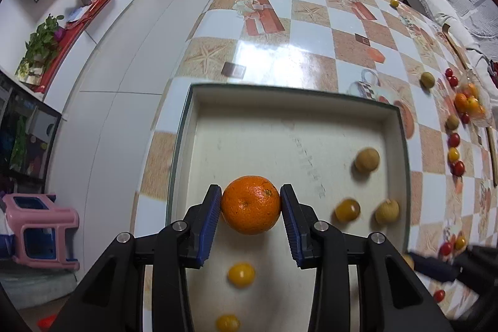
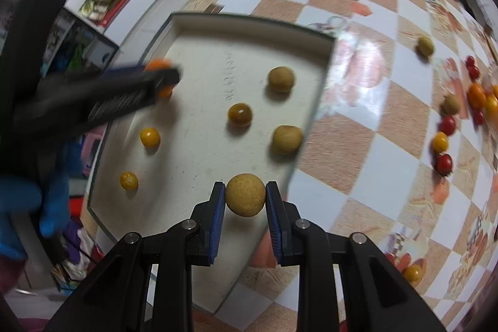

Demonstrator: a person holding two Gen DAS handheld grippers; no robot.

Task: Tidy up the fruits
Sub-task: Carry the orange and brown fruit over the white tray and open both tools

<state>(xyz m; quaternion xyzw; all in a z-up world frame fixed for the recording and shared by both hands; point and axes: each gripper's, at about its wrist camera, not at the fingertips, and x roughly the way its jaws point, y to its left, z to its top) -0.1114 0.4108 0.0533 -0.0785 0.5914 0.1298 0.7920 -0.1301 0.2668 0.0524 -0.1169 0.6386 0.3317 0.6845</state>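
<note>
Longan point(image 2: 245, 194) in right-wrist view only.

An orange point(image 1: 251, 204) is clamped between blue pads above the shallow white tray point(image 1: 311, 101), and a tan, rough-skinned round fruit point(image 2: 245, 198) is pinched likewise over the tray's near edge. Inside the tray, two tan fruits point(image 2: 281, 79) and three yellow ones point(image 2: 149, 137) are scattered apart. Red and yellow cherry tomatoes point(image 2: 447, 125) are strewn on the checked tablecloth point(image 2: 358, 145) beside it.
</note>
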